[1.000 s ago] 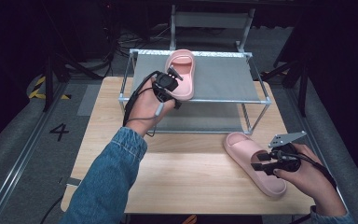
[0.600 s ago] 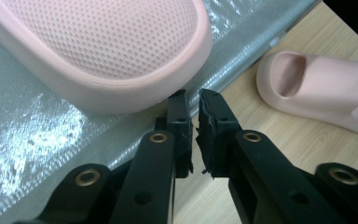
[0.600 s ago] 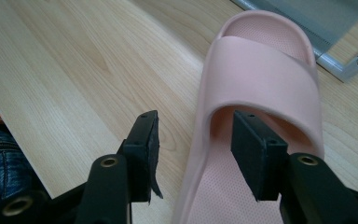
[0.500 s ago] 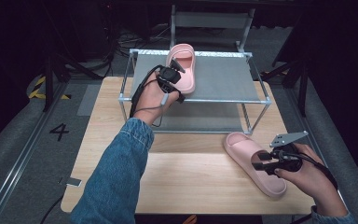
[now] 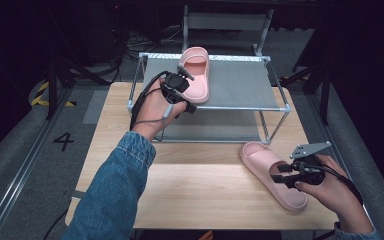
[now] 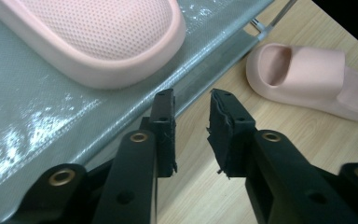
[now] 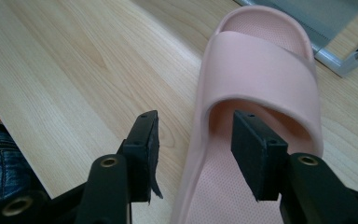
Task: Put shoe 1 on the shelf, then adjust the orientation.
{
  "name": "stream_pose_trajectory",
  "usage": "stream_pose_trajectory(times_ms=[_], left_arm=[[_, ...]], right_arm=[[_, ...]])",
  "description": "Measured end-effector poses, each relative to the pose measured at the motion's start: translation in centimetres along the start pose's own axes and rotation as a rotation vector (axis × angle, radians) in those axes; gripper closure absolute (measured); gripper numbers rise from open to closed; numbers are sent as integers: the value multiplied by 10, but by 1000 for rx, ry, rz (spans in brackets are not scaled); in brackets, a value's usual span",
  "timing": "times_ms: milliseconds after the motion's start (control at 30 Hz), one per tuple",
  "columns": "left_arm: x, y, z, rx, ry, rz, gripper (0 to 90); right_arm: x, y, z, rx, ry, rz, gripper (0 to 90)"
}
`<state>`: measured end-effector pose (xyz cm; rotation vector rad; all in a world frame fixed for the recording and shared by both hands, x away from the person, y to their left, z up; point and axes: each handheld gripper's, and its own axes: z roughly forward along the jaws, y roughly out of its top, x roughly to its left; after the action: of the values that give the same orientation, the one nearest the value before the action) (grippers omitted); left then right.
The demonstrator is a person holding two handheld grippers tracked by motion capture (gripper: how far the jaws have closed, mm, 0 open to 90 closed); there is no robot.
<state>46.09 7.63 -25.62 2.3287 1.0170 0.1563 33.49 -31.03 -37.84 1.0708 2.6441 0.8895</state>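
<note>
A wooden table was recorded under the high view, with a metal-framed rack standing toward its 12 o'clock side. One pink slipper was seen lying flat on the rack's grey mesh top shelf, toe end pointed to 12 o'clock. A second pink slipper was noted on the bare tabletop at about 4 o'clock from the rack, just beside the rack's front right leg.

The left gripper was held at the front left part of the top shelf, just at 7 o'clock of the shelf slipper. In the left gripper view its jaws were seen parted with nothing between them, and the shelf slipper lay just beyond the jaw tips, not touched. The tabletop slipper was visible farther off at 2 o'clock.

The right gripper was positioned over the tabletop slipper's heel half. In the right gripper view its jaws stood apart, straddling the slipper's left side wall: one jaw outside over the wood, the other inside over the footbed below the strap. No clamping was observed. A denim sleeve was noted on the left forearm.
</note>
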Motion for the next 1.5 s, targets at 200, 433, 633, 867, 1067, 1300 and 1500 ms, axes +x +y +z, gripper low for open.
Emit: stream_pose_trajectory(times_ms=[200,433,633,867,1067,1300,1500], left_arm=[[-6,-17,-13,-15,20,25,565],[-12,-41,-22,-30,55,52,402],[-18,-63,-21,-2,64,75,392],[-16,-89,-11,-4,27,88,372],[-9,-111,-5,-25,37,82,361],[-6,-128,1,-31,25,71,348],[3,-139,12,-25,7,36,321]], right_arm=[[2,-1,1,0,-6,5,516],[3,-2,6,30,-1,14,500],[6,-5,11,57,-16,24,481],[11,-8,16,87,-41,57,479],[13,-9,24,107,-44,78,472],[10,-8,34,119,-59,90,491],[8,-4,43,110,-66,88,564]])
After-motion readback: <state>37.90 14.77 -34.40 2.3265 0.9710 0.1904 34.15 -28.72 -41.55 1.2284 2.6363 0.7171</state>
